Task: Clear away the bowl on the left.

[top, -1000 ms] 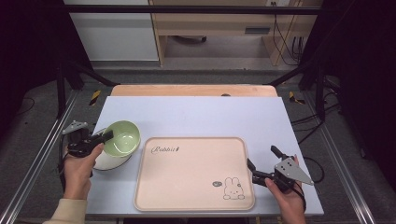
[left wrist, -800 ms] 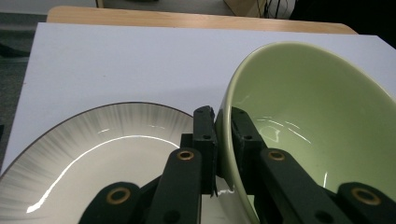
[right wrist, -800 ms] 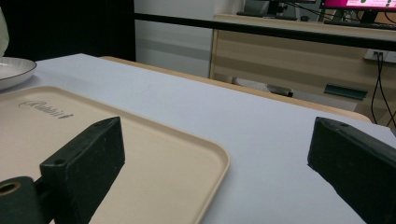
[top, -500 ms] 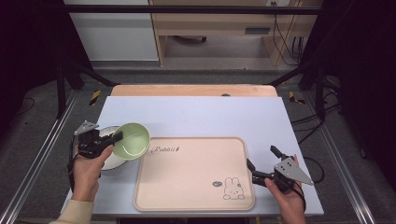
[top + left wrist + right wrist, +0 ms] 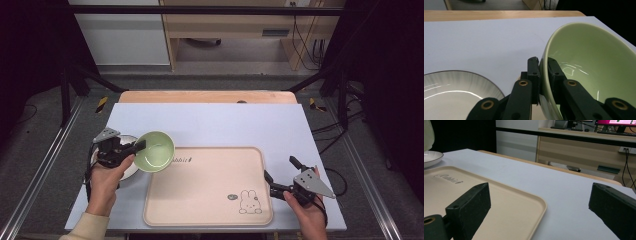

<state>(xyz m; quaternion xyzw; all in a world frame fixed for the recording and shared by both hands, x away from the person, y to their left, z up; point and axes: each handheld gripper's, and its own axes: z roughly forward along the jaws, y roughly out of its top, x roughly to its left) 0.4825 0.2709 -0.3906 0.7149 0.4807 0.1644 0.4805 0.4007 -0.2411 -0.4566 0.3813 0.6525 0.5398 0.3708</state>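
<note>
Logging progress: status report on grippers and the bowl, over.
Left gripper shut on green bowl rim, over tray corner. Right gripper open, idle. Nothing blocking tray.

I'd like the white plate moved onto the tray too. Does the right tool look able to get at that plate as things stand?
Probably not without a long reach. The right tool stands open at the tray's near right corner, while the white plate lies beyond the tray's far left side, with the left tool and its green bowl beside it.

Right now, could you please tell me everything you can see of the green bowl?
The round, glossy pale-green ceramic-looking bowl is empty and tilted, lifted off the table. The left tool pinches its rim, one jaw inside and one outside. It hangs over the top-left corner of the beige tray, beside the white plate.
</note>
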